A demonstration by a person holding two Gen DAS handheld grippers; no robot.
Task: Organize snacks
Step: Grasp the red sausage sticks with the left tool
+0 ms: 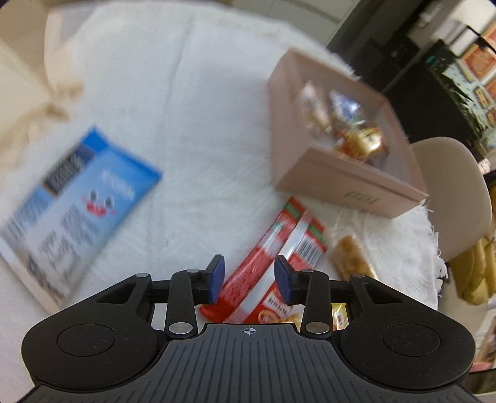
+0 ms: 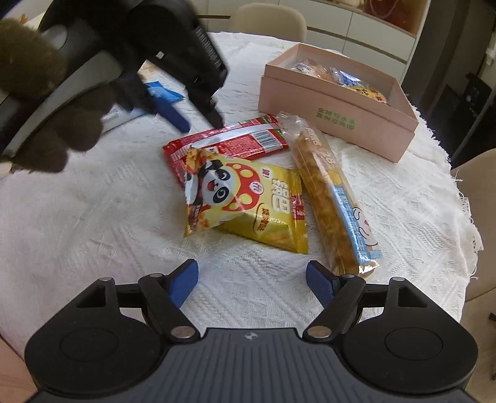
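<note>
A red snack packet (image 2: 229, 142) lies on the white tablecloth (image 2: 93, 217), partly under a yellow panda packet (image 2: 248, 201). A long clear packet (image 2: 331, 198) of golden snacks lies to their right. A pink box (image 2: 334, 114) at the back right holds several snacks. My left gripper (image 1: 249, 276) is open, its pads on either side of the red packet (image 1: 263, 269) just above it; it also shows in the right wrist view (image 2: 198, 119). My right gripper (image 2: 251, 279) is open and empty, in front of the yellow packet.
A blue and white box (image 1: 77, 198) lies on the cloth at the left. The pink box (image 1: 350, 189) stands near the table's right edge. Beige chairs (image 2: 269, 18) stand at the far and right sides of the round table.
</note>
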